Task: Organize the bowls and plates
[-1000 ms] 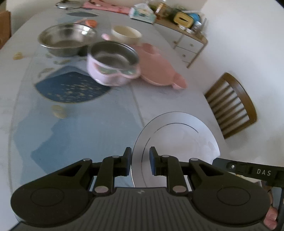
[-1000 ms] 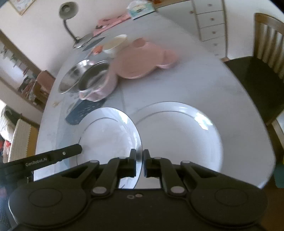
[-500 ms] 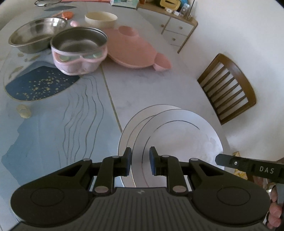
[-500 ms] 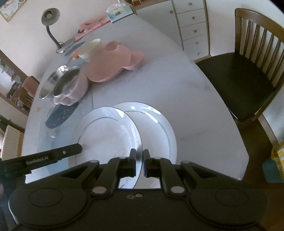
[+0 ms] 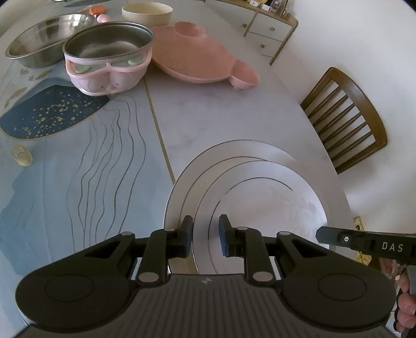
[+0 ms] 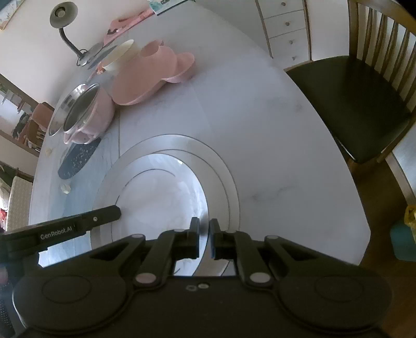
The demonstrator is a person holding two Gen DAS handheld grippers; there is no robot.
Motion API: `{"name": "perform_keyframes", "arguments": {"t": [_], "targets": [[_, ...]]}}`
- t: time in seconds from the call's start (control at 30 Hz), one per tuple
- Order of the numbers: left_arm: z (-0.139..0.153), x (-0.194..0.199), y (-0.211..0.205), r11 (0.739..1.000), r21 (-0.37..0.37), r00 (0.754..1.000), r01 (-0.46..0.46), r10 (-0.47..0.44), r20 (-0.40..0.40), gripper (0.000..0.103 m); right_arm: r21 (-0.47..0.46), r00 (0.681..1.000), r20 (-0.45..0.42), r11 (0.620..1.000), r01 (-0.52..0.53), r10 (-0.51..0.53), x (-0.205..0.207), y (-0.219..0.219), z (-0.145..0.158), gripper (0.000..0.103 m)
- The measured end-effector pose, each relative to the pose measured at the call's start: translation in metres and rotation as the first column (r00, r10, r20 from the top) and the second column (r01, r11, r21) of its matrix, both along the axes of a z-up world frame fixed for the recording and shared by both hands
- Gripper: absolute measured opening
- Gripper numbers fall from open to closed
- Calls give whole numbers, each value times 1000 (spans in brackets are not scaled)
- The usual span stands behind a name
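Note:
Two white plates overlap near the table's front right. The upper plate (image 5: 270,208) (image 6: 161,197) sits over the lower plate (image 5: 234,150) (image 6: 223,166). My right gripper (image 6: 204,238) is shut on the upper plate's near rim. My left gripper (image 5: 206,235) is a little open, its fingers either side of the upper plate's left rim without closing on it. Further back are a pink bowl with a steel liner (image 5: 109,65) (image 6: 85,114), a steel bowl (image 5: 44,49), a cream bowl (image 5: 147,13) and a pink animal-shaped plate (image 5: 197,59) (image 6: 148,75).
A wooden chair (image 5: 345,119) (image 6: 358,98) stands off the table's right edge. A white drawer cabinet (image 5: 267,31) is at the back right. A desk lamp (image 6: 65,26) stands at the far end. A small cream clip (image 5: 22,156) lies on the left.
The held plate has moved right, from beside the other plate to over it, nearly centred. Both grippers moved with it; the jaws have not changed.

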State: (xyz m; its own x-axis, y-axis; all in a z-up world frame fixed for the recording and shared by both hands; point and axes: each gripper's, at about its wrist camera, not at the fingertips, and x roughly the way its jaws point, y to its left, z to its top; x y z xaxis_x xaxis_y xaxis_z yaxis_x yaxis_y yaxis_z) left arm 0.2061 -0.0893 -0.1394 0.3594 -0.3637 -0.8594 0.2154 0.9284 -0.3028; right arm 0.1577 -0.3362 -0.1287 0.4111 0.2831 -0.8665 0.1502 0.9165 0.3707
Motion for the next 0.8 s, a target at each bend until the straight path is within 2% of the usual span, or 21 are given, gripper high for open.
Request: {"name": "perform_keyframes", "arguments": {"t": [0.8], "targets": [[-2, 2, -5, 999, 25, 999, 33, -33, -7, 19, 43, 1000, -13, 999, 21, -21, 2, -9, -13, 8]]}}
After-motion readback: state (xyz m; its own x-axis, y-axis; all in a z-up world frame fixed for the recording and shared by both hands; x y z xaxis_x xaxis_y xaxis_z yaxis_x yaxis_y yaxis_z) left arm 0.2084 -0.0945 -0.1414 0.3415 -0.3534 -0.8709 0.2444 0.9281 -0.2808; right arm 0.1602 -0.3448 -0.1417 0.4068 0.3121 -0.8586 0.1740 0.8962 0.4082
